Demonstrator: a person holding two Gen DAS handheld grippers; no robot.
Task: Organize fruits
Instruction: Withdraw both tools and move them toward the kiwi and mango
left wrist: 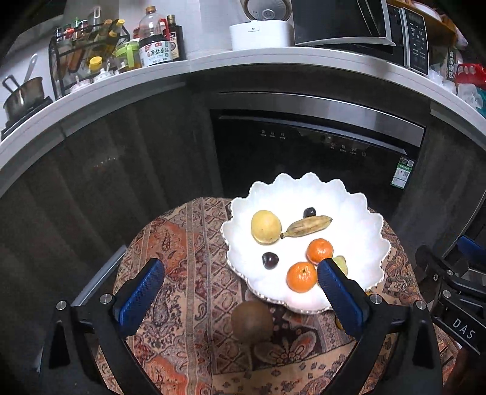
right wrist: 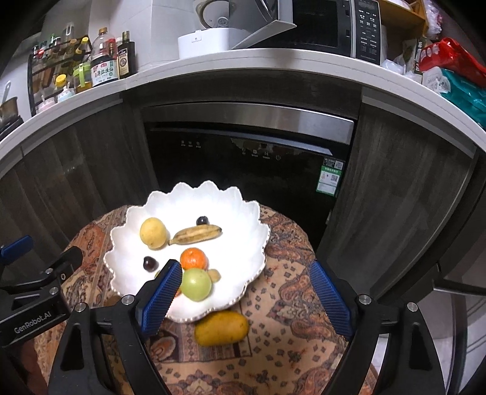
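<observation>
A white scalloped plate (left wrist: 349,212) (right wrist: 237,212) sits on a round table under a patterned cloth (left wrist: 188,243). On it lie a yellow lemon (left wrist: 266,226) (right wrist: 153,233), a small banana (left wrist: 306,226) (right wrist: 196,234), two dark plums (left wrist: 270,260) (left wrist: 309,212), two oranges (left wrist: 302,276) (left wrist: 319,250) and a green apple (right wrist: 196,284). A brown kiwi (left wrist: 251,321) lies on the cloth between the fingers of my open left gripper (left wrist: 240,282). A yellow mango (right wrist: 221,328) lies on the cloth before the plate, between the fingers of my open right gripper (right wrist: 246,281).
Behind the table stands a black dishwasher (left wrist: 303,145) under a white counter (left wrist: 243,60). The counter holds bottles in a rack (left wrist: 91,45), a pot (left wrist: 24,97), a rice cooker (left wrist: 261,30) and a microwave (left wrist: 364,27).
</observation>
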